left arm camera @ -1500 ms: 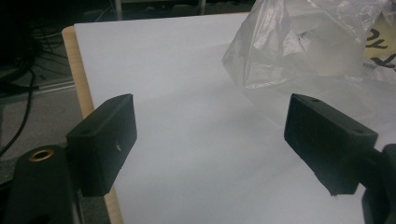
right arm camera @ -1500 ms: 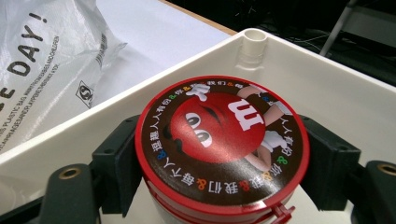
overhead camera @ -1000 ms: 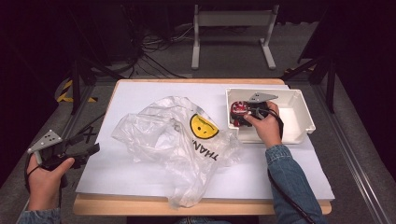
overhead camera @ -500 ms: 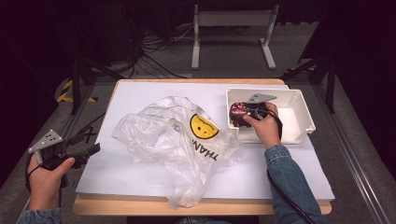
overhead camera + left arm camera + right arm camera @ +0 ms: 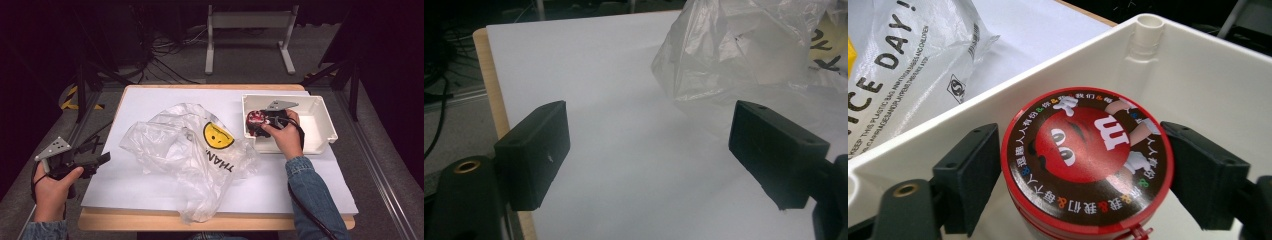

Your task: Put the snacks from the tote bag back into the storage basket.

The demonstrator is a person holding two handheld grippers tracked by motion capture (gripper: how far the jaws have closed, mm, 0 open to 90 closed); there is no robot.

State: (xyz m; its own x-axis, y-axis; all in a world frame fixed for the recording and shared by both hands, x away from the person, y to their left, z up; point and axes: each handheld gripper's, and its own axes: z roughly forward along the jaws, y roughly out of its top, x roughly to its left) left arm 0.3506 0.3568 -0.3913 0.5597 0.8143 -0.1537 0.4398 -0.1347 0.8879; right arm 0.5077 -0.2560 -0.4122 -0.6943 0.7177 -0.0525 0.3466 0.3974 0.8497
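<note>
R hand-held gripper [image 5: 1083, 165] clamped on candy tub [image 5: 1087, 160] w/ red lid, in bin [image 5: 1198, 75]

table [image 5: 150, 100]: wood edge, white top | on it: clear plastic bag [image 5: 185, 150], white bin [image 5: 325, 120]

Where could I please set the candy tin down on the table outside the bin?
Bare patches: the table's far left corner behind the bag, and the near right strip in front of the bin. The middle is crowded by the bag.

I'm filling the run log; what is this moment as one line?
right gripper: shut on red-lidded candy tub in white bin | left gripper: open, empty, off table edge | plastic bag: mid-table
</note>
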